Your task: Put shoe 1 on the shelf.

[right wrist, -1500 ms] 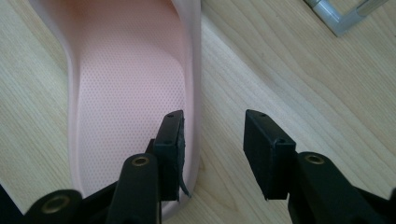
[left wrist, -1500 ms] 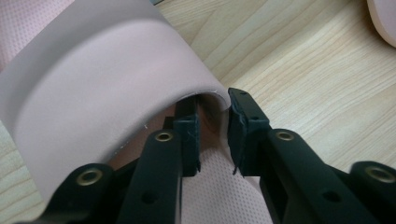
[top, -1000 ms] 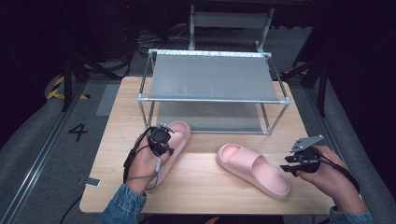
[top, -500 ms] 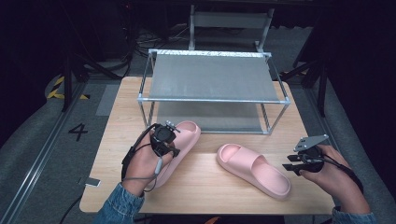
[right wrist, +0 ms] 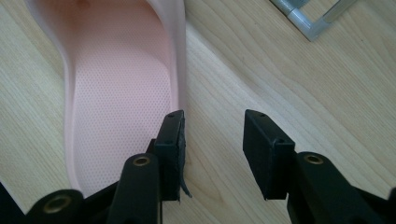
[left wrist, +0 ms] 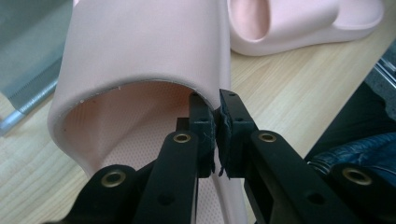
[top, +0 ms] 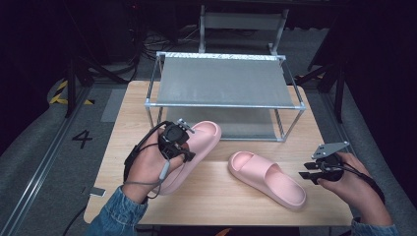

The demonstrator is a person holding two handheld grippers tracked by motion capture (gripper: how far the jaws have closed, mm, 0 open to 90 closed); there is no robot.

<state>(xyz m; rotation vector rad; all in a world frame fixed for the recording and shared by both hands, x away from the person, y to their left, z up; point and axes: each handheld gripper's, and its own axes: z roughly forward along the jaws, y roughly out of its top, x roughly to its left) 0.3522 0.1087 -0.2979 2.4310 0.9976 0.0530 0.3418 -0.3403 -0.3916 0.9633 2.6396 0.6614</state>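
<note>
In the high view's lower left, the left hand [top: 147,167] and left gripper [top: 183,132] cover the left slipper [top: 204,135]'s heel.

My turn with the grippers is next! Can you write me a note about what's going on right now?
Left gripper: shut on the side wall of the left pink foam slipper, whose toe reaches towards the grey metal shoe rack.
Right gripper: open, holding nothing, beside the heel of the right pink foam slipper, which lies flat on the wooden table.
Done: one slipper gripped.
Left, probably: put both on the rack.
</note>
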